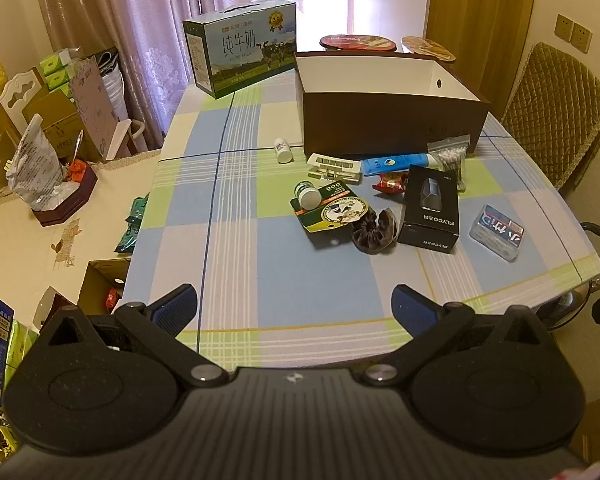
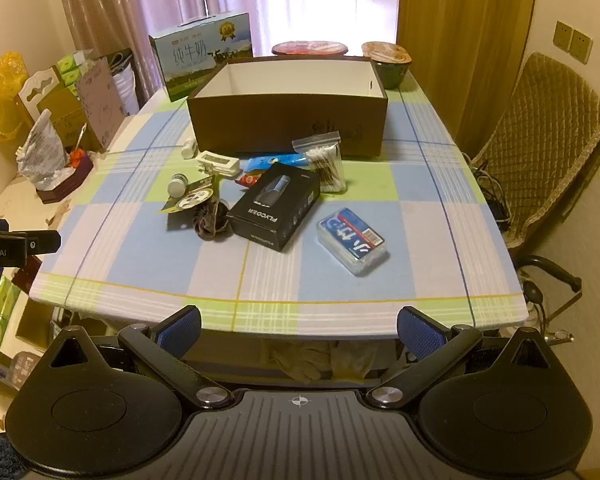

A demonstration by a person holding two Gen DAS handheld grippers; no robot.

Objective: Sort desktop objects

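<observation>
Both tongs held back at the near edge of the bench (image 2: 340,288), spread wide and gripping nothing: left tongs (image 1: 295,308) over the checked cloth, right tongs (image 2: 299,328) just short of the edge.

Scattered across the middle of the bench, a loose cluster of small things. Nearest the right tongs, a clear plastic box with a blue and red label (image 2: 353,245), lying alone. Beside it, toward the left, a black FLYCO carton (image 2: 276,205), flat and angled. Touching that carton's left side, a dark scrunchie (image 2: 210,222), partly over a green card with a round picture (image 2: 188,200). On the card's far end, a small green-labelled bottle with a white cap (image 1: 307,195), lying on its side. Behind these, a white clip-like item (image 2: 217,162), a blue and white tube (image 2: 276,160), a red wrapped snack (image 1: 390,183) and a zip bag of cotton swabs (image 2: 326,164), the bag leaning on the FLYCO carton's far end. Farther left, a small white bottle (image 1: 283,150) on its side, close to the big box.

Behind the cluster, a large dark open box with a white inside (image 2: 288,120); seemingly nothing in it, though the floor is mostly hidden. Left of it at the back, a milk carton case (image 1: 240,46).
</observation>
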